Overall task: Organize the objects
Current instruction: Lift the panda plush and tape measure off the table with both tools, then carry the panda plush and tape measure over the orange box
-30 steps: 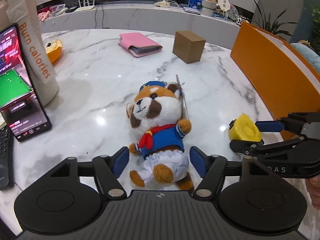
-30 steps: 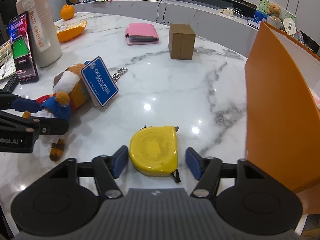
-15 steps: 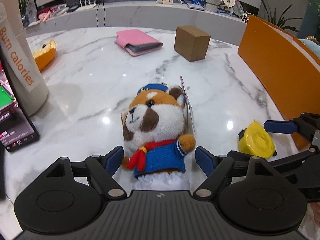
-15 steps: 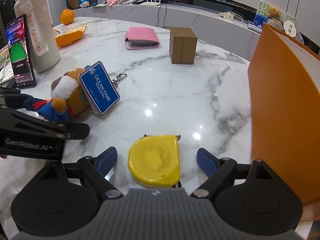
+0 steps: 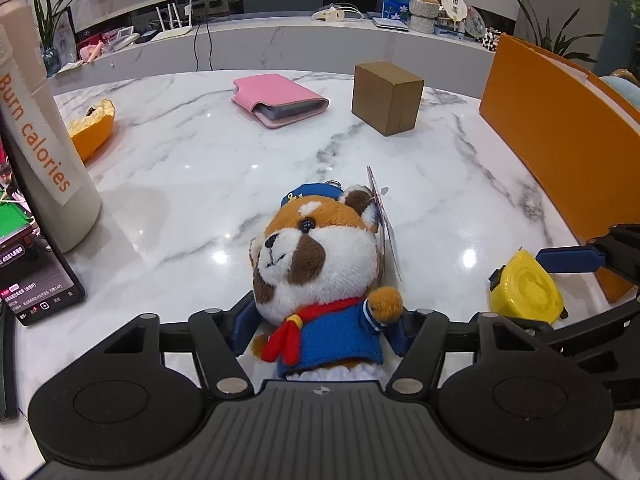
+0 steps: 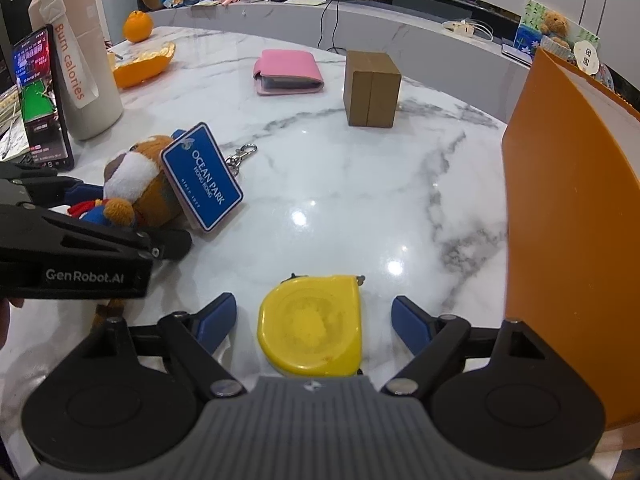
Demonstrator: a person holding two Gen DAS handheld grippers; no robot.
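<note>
Left gripper closing, seemingly pressing plush toy; right gripper closing around tape measure, untouched.

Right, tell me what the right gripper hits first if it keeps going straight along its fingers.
The yellow tape measure. It already lies between the right gripper's closing fingers, with gaps on both sides, so the gripper would likely meet it, or the marble table under it, since it points downward. Exact depth is hard to judge.
</note>
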